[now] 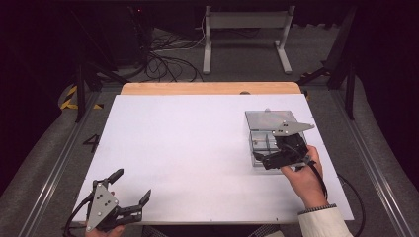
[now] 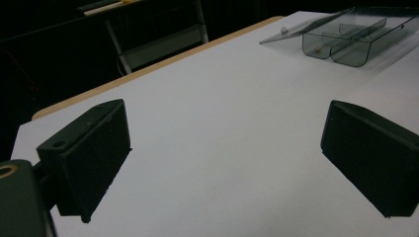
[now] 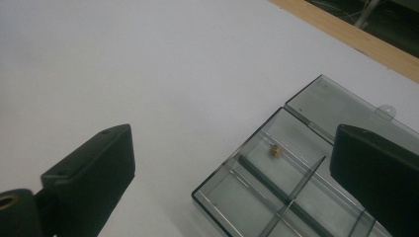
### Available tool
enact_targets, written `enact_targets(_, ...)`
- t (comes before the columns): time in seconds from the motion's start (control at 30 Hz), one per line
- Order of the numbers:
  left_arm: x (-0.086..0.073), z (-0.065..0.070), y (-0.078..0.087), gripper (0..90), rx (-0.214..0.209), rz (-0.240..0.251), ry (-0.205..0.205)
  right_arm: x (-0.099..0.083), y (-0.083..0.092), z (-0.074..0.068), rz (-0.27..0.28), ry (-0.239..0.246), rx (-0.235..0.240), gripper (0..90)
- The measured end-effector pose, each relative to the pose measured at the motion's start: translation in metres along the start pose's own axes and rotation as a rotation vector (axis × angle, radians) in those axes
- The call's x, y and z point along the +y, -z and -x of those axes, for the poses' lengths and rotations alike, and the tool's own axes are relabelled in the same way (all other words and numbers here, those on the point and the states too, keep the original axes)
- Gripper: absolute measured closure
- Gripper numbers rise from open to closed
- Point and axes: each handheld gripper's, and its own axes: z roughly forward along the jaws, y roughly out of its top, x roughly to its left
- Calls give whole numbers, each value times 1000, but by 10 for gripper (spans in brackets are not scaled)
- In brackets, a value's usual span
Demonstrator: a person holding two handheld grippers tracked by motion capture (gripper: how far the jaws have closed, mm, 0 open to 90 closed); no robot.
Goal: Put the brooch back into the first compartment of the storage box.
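The right hand-held gripper (image 3: 232,163), released and empty, is hovering over the clear compartment box (image 3: 296,177); its tiny brass nut (image 3: 274,150) is looking light, hard, slippery, needing a fingertip pinch across its sides.

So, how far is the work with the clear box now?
Done: the clear box lies open, its lid folded flat, and one small brass piece sits in a compartment. In hand: the right tool hovers over the box, jaws open and empty. The left tool waits open at the table's near edge. Left: the other visible compartments look empty, and the lid is not yet closed.
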Motion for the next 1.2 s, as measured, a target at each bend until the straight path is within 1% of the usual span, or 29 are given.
enact_targets(0.1, 0, 0, 0, 56, 1, -1, -1, -4, 5, -2, 25, 6, 18, 20)
enact_targets(0.17, 0, 0, 0, 55, 1, -3, -4, -5, 8, -4, 43, 21, 33, 17)
enact_targets(0.23, 0, 0, 0, 56, 0, -2, -6, -7, 10, -6, 48, 30, 40, 16)
enact_targets(0.33, 0, 0, 0, 55, 0, -1, 1, -10, 14, -8, 67, 30, 56, 13)
enact_targets(0.5, 0, 0, 0, 56, 0, 0, 0, -18, 19, -10, 96, 26, 78, 3)
enact_targets(0.63, 0, 0, 0, 56, 0, 0, 1, -26, 23, -10, 130, 16, 99, 2)
enact_targets(0.73, 0, 0, 0, 55, 0, -1, 0, -32, 26, -10, 171, 21, 123, 0)
enact_targets(0.83, 0, 0, 0, 55, 0, -2, 0, -38, 29, -10, 202, 25, 135, 0)
enact_targets(0.9, 0, 0, 0, 55, 1, -2, 0, -41, 30, -11, 202, 14, 144, 0)
enact_targets(1.0, 0, 0, 0, 55, 1, -1, 0, -46, 30, -11, 181, 3, 152, 0)
enact_targets(1.07, 0, 0, 0, 55, 1, -1, 1, -49, 29, -12, 173, 6, 152, 3)
enact_targets(1.2, 0, 0, 0, 55, 3, 0, 0, -57, 27, -13, 165, 13, 170, 3)
